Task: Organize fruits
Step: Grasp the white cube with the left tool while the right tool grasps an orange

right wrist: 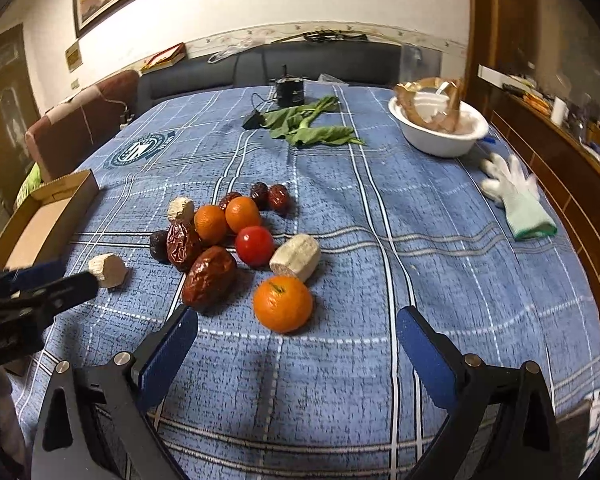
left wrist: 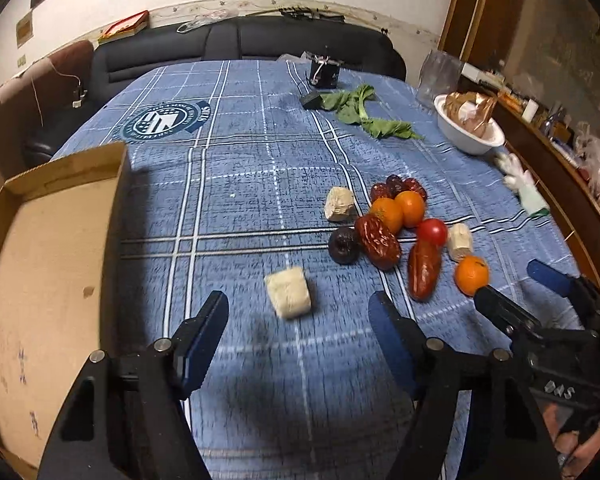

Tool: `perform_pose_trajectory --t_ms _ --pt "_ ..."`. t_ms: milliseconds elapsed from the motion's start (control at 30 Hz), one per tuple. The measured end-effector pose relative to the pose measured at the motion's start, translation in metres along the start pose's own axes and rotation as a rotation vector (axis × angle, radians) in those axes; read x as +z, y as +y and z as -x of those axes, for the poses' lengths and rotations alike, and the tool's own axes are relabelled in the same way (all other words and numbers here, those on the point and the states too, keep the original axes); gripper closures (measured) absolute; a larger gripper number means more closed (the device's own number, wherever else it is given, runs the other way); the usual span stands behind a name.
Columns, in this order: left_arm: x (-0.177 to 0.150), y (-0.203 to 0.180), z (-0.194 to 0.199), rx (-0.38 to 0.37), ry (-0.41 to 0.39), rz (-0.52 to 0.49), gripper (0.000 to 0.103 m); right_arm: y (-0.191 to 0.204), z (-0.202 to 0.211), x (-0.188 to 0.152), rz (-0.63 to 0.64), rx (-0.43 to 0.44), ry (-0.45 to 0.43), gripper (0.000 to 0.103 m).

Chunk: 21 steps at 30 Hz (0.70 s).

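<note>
A pile of fruit lies on the blue checked cloth: small oranges (left wrist: pixel 400 210), a red tomato (left wrist: pixel 432 231), wrinkled red dates (left wrist: pixel 378 242) and a dark prune (left wrist: pixel 343 245). A pale chunk (left wrist: pixel 289 293) sits apart, just ahead of my left gripper (left wrist: pixel 298 312), whose fingers stand open on either side without touching it. In the right wrist view my right gripper (right wrist: pixel 298 318) is open, with a lone orange (right wrist: pixel 283 303) just beyond its fingertips. Another pale chunk (right wrist: pixel 296 257), the tomato (right wrist: pixel 254 245) and a big date (right wrist: pixel 209 276) lie behind it. An open cardboard box (left wrist: pixel 60 248) stands at the left.
A white bowl (right wrist: pixel 440 136) with brown wrappers stands at the back right, green leaves (right wrist: pixel 312 128) and a black cup (right wrist: pixel 290 90) at the back. A white glove (right wrist: pixel 516 196) lies near the right table edge. A dark sofa (left wrist: pixel 240 44) runs behind the table.
</note>
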<state>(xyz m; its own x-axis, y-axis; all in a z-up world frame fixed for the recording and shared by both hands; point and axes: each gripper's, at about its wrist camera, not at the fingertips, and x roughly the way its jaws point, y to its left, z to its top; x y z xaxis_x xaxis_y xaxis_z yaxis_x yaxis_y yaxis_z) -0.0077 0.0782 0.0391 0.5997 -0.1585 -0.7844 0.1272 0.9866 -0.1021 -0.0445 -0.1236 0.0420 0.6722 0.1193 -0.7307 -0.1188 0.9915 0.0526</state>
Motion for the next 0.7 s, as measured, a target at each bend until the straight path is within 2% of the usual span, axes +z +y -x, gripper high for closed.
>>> perform_pose_trajectory --t_ms 100,267,333,367,400,500,700 --pt "0.002 -0.001 -0.016 0.008 0.041 -0.003 0.034 0.007 -0.006 0.004 0.035 -0.011 0.010 0.010" --pt "-0.001 0.006 -0.028 -0.003 0.084 0.014 0.048 0.007 -0.022 0.006 0.035 -0.016 0.059 0.027" --pt "-0.001 0.005 -0.028 0.015 0.071 0.006 0.062 0.004 -0.026 0.006 0.022 -0.013 0.074 0.034" --pt "-0.001 0.005 -0.028 0.025 0.065 0.002 0.068 0.003 -0.028 0.006 0.017 -0.011 0.078 0.040" --pt "-0.001 0.005 -0.028 0.033 0.060 -0.002 0.080 0.002 -0.029 0.006 0.014 -0.007 0.083 0.050" --pt "-0.002 0.009 -0.027 0.012 0.059 0.018 0.081 0.001 -0.031 0.006 0.000 0.040 0.091 0.065" --pt "-0.008 0.016 -0.002 -0.014 0.023 0.058 0.081 0.003 -0.013 0.004 -0.014 0.054 0.062 0.066"
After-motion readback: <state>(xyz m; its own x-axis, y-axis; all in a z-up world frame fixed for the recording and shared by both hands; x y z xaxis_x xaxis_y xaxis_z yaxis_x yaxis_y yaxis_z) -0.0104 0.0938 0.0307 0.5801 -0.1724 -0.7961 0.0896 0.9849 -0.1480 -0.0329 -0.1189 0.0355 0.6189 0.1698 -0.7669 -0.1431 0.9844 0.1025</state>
